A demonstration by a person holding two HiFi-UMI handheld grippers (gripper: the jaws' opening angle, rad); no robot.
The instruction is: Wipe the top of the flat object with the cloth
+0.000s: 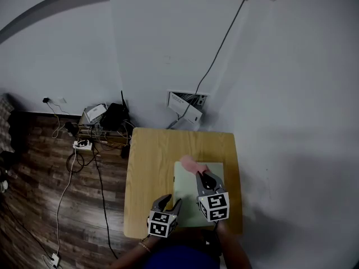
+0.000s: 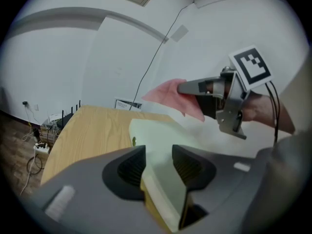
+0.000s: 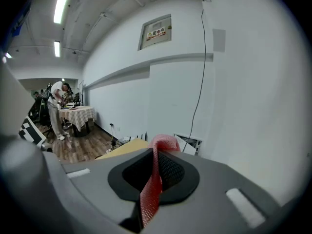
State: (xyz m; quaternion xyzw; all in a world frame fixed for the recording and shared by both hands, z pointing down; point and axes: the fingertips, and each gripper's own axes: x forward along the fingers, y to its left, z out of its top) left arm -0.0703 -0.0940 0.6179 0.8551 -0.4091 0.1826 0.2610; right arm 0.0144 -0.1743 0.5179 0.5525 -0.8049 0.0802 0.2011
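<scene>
I see left fingers (image 2: 127,168) spread, straddling near edge of pale flat board (image 1: 188,190), lower centre of frame on wooden surface (image 1: 150,167). Right fingers (image 3: 171,172) pinching pink cloth (image 3: 163,143) over board's far edge.

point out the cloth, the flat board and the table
cloth (image 2: 168,99): left gripper view, middle of the pink fold
flat board (image 1: 186,189): head view, bare pale top surface
table (image 1: 148,161): head view, bare wood at its left side

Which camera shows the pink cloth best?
The left gripper view: the pink cloth spreads out from the right hand-held gripper. The right gripper view shows only a pinched strip; the head view, a small patch.
</scene>
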